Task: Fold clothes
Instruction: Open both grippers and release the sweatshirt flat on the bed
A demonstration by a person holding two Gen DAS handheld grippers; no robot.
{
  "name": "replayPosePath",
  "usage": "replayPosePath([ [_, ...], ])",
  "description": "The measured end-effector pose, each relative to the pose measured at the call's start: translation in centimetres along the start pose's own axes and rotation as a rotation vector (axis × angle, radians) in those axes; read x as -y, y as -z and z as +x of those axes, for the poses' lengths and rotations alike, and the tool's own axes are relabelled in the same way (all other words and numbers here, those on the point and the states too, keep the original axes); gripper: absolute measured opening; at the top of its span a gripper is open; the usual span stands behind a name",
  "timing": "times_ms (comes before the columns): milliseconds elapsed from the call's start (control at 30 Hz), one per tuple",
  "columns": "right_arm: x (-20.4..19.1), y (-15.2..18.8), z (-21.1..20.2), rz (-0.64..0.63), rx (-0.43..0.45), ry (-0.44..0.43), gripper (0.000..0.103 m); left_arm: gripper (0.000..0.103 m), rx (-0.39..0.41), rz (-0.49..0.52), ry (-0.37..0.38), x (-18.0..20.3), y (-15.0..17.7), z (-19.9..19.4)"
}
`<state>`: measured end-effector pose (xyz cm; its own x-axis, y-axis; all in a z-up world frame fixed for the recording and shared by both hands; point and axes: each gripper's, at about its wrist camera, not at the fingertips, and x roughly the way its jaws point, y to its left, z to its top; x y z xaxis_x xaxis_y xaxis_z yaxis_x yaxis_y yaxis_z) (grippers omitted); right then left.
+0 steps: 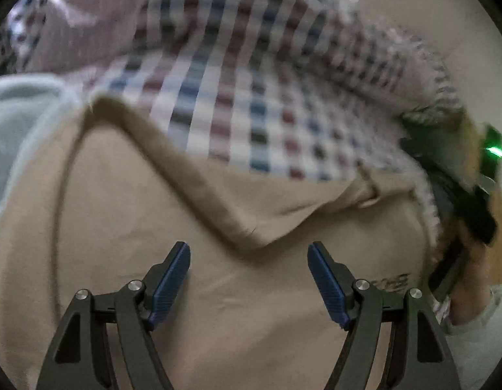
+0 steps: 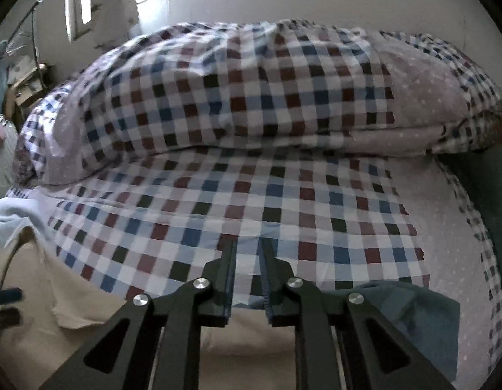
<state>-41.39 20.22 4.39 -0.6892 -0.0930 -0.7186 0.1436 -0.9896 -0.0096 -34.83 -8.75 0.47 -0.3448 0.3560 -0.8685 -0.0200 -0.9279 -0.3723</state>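
Note:
A beige garment [image 1: 218, 292] lies spread on the checked bed sheet [image 1: 251, 104], with one thick folded edge running diagonally across it. My left gripper [image 1: 249, 250] hangs just above it, jaws wide apart, nothing between the blue pads [image 1: 173, 279]. At the right edge, a hand holds the other tool, marked by a green light [image 1: 493, 152]. My right gripper [image 2: 249, 243] points over the sheet [image 2: 283, 201] past the beige garment [image 2: 88, 308]. Its jaws stand a narrow gap apart, and nothing shows between them.
A light blue cloth [image 1: 17, 123] lies left of the beige garment, also seen as a pale heap [image 2: 10, 214]. A dark teal cloth [image 2: 413, 312] sits right of my right gripper. A bulky checked duvet [image 2: 251, 91] fills the bed's far side. Clutter [image 2: 23, 81] stands by the wall.

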Motion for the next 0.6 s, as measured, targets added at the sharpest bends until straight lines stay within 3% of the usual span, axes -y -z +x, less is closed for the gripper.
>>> replayPosePath([
  [167,-0.7,2.1,-1.1,-0.049,-0.018,-0.049,0.018,0.077,-0.018,0.041,-0.07,1.8,-1.2,3.0],
  [200,-0.6,2.6,-1.2,-0.053,-0.022,-0.06,0.018,0.069,-0.02,0.036,-0.085,1.9,-1.7,3.6],
  [267,-0.6,3.2,-1.6,-0.061,-0.03,-0.081,0.019,0.031,-0.034,0.001,-0.104,1.7,-2.9,4.8],
  [300,-0.6,3.3,-1.8,-0.065,-0.036,-0.089,0.019,0.006,-0.043,-0.029,-0.122,1.6,-3.5,5.3],
  [367,-0.3,3.4,-2.2,-0.078,-0.051,-0.097,0.02,0.006,-0.024,-0.068,-0.087,1.4,-5.0,5.5],
  [500,0.7,3.2,-2.4,-0.079,-0.086,-0.119,0.02,0.006,0.107,-0.201,-0.035,0.2,-8.9,4.1],
  [567,1.3,3.5,-2.6,-0.081,-0.081,-0.085,0.02,0.008,0.187,-0.279,0.011,-1.0,-10.2,3.1],
  [600,1.6,3.7,-2.6,-0.081,-0.079,-0.071,0.02,0.017,0.225,-0.298,0.028,-1.4,-10.3,2.5],
])
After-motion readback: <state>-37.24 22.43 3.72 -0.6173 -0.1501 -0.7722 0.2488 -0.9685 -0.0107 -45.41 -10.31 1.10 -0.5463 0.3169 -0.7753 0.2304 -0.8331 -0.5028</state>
